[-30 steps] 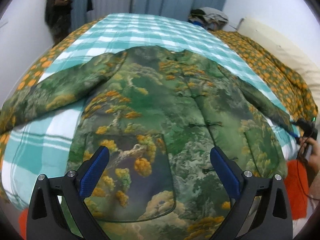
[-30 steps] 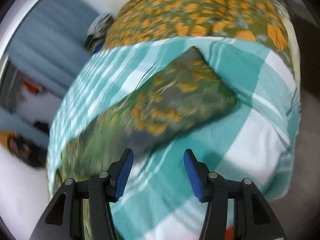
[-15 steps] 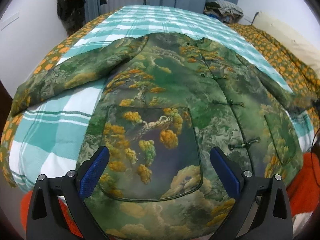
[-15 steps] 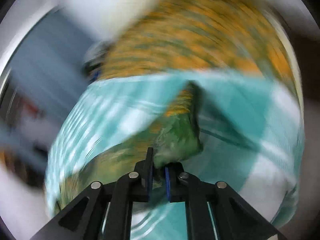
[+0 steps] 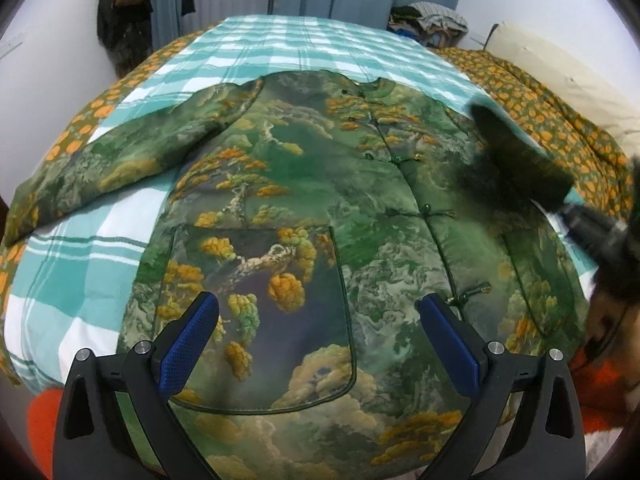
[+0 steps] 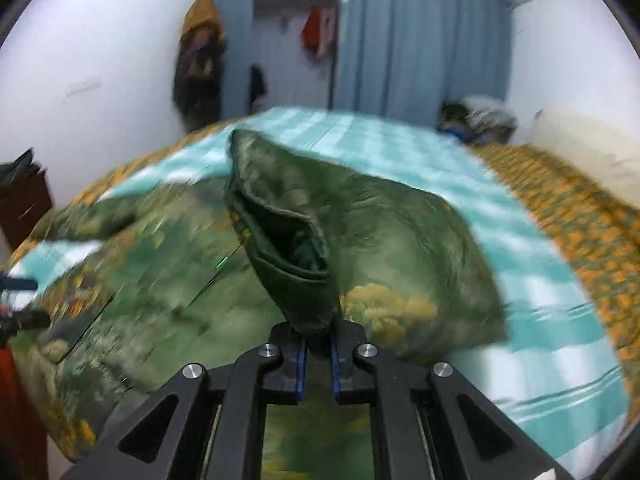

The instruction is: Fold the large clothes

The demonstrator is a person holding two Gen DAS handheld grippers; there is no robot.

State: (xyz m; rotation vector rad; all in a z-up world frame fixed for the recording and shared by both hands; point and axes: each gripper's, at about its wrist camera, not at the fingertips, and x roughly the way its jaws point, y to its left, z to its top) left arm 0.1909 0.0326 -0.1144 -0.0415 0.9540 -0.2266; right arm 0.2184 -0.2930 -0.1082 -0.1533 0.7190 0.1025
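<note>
Half the jacket blurs (right gripper pinching its sleeve).

The jacket is printed in greens with golden-orange trees and pale clouds, and has dark green trim and buttons. It lies on a blanket checked in teal and white, over a bedspread of olive with orange spots. The curtains are grey-blue, the walls white. Both grippers are black with blue pads.
</note>
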